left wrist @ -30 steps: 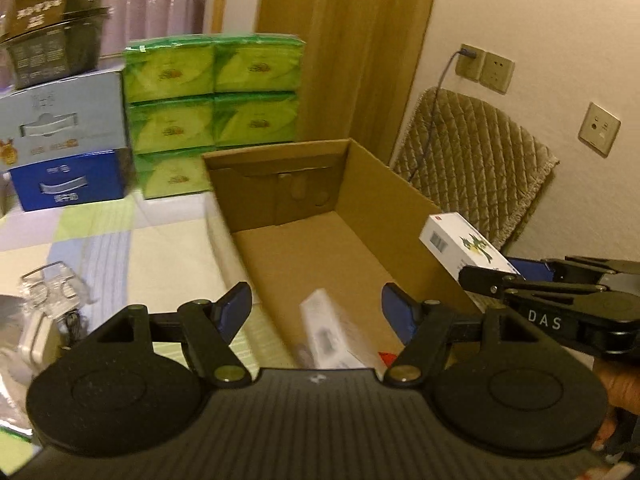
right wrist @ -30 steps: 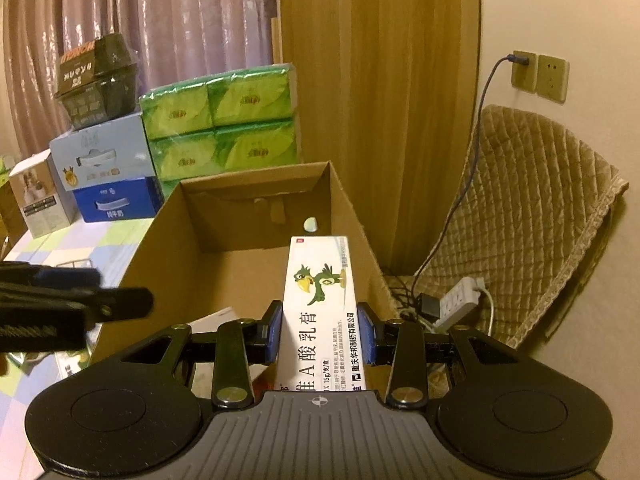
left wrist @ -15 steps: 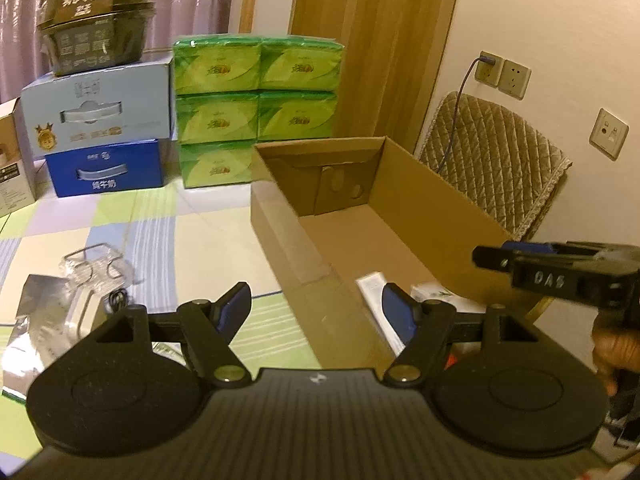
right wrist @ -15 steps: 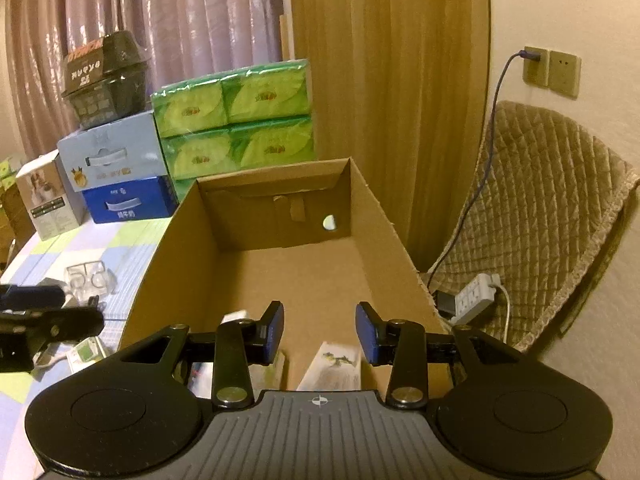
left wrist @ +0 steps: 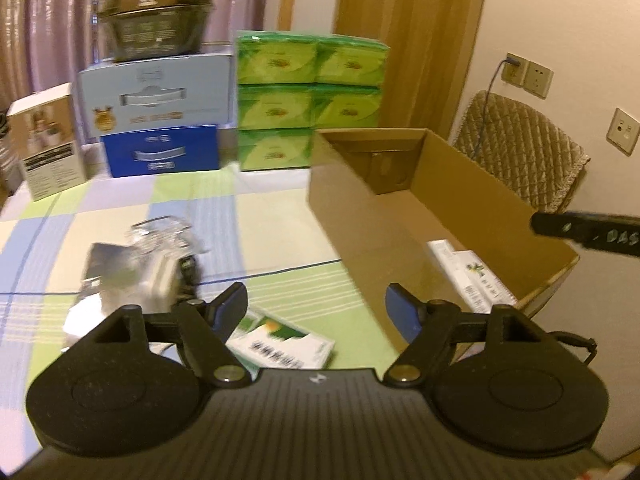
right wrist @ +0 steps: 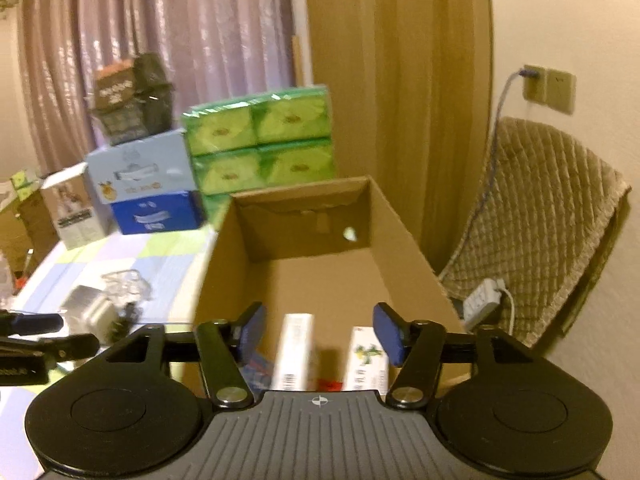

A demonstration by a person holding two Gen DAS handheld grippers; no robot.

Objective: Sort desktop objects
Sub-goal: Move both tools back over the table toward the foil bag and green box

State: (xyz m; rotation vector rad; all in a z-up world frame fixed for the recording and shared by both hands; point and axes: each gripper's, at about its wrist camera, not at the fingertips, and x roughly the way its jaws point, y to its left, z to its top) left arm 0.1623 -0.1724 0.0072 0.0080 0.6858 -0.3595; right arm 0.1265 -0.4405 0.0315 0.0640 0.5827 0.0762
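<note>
- My left hand-held gripper fills the lower half of its own wrist view, its two blue-padded fingers spread wide with nothing between them.
- My right hand-held gripper sits the same way across the bottom of its wrist view, blue-padded fingers well apart and holding nothing.
- In the left wrist view, the right one's dark finger pokes in from the right edge at mid-height, pointing left.
- In the right wrist view, the left one's fingers enter from the left edge, lower left of the frame, pointing right.
- The black bodies of both are level, neither noticeably rolled.
</note>
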